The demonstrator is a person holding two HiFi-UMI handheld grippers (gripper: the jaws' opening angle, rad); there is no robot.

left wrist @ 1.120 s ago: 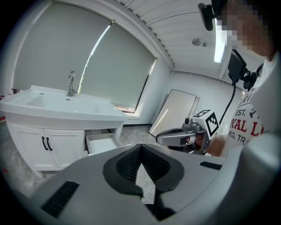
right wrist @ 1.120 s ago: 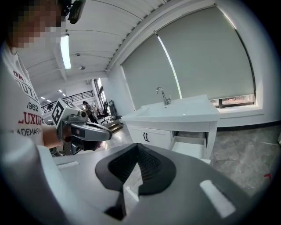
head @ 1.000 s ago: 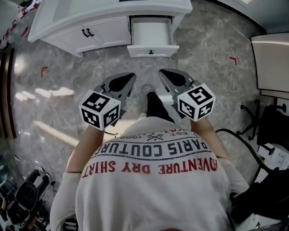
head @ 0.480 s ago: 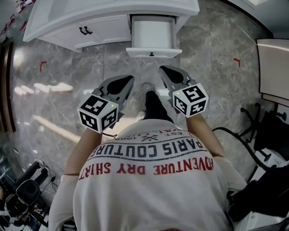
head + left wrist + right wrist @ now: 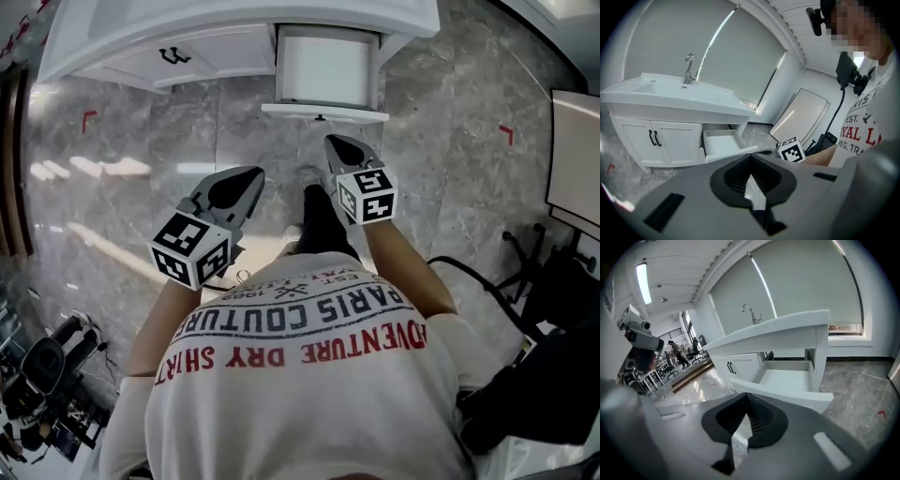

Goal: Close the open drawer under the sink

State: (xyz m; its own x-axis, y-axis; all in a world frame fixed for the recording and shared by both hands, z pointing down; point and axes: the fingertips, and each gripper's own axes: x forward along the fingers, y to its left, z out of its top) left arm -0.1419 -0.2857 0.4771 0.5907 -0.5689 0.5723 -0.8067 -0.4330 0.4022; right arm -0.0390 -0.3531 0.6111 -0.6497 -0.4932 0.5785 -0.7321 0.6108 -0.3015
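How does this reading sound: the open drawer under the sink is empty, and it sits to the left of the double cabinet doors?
Not quite. The open drawer is empty, but it sits to the right of the double cabinet doors, not the left. The head view shows this, and the left gripper view agrees.

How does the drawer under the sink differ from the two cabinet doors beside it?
The drawer is pulled out, its bare inside showing; the cabinet doors sit shut. The drawer has one small dark knob on its front; the cabinet doors have two dark bar handles, side by side. Both are white parts of the same vanity.
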